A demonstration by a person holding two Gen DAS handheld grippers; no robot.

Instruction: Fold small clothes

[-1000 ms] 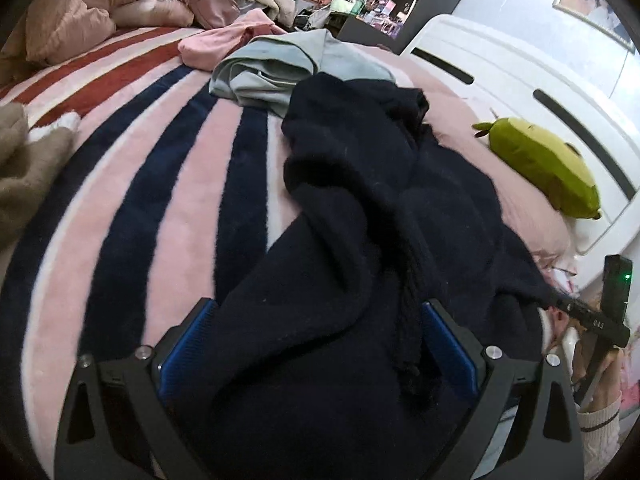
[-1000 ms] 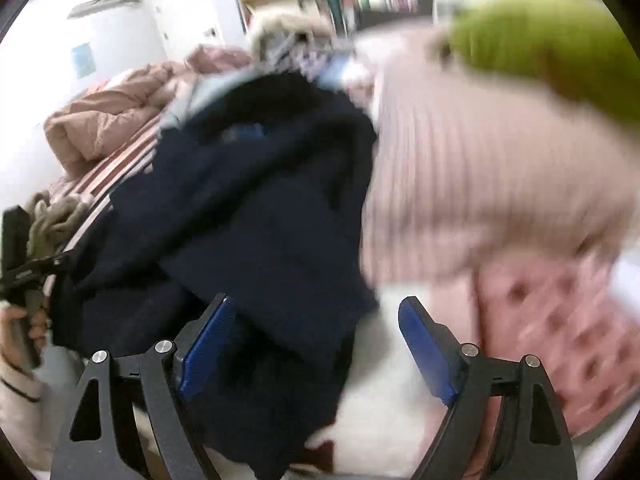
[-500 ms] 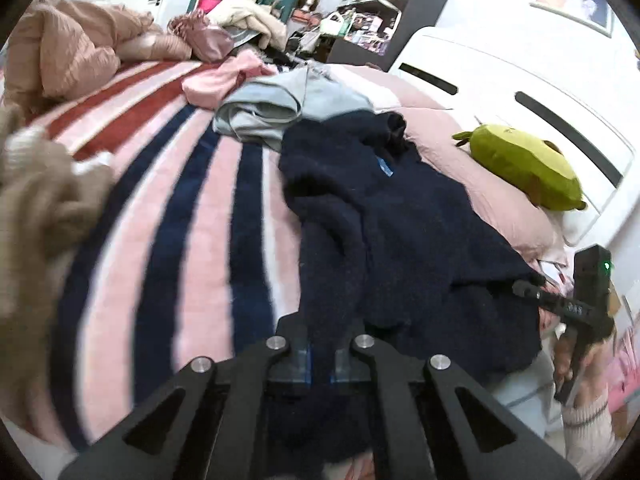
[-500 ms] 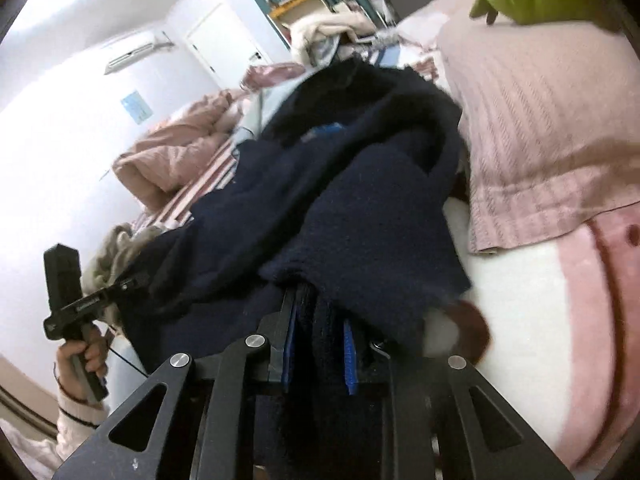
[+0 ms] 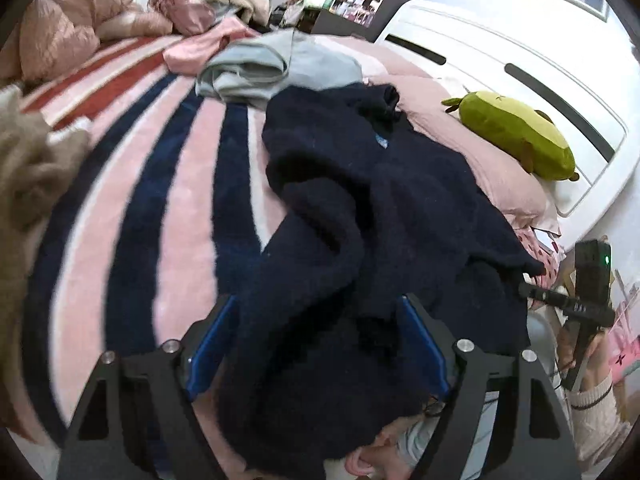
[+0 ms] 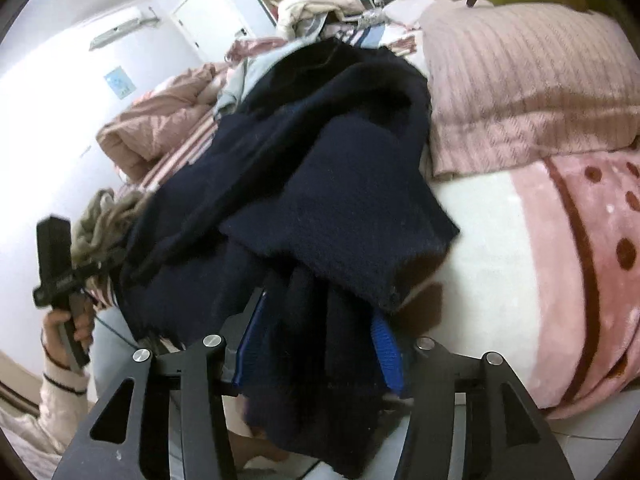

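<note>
On the striped blanket (image 5: pixel 188 216), a crumpled navy sweater (image 5: pixel 376 200) is lying, its near edge bunching between the spread blue pads of the left gripper (image 5: pixel 316 348). The right gripper (image 6: pixel 320 344), partly parted, is straddling another fold without clamping it. Bare blanket is lying leftward; a pillow (image 6: pixel 528 92) is crowding the right. A small blue label (image 5: pixel 382 142) is unreadable.

- Your navy sweater (image 5: pixel 400 208) is thick, fuzzy knit cloth, matt.
- The striped blanket (image 5: pixel 168 200) looks plush and soft.
- The pillow (image 6: pixel 528 80) is ribbed pink cloth.
- Your grippers' frames look matt black; the pads (image 5: pixel 208 344) are blue.
</note>
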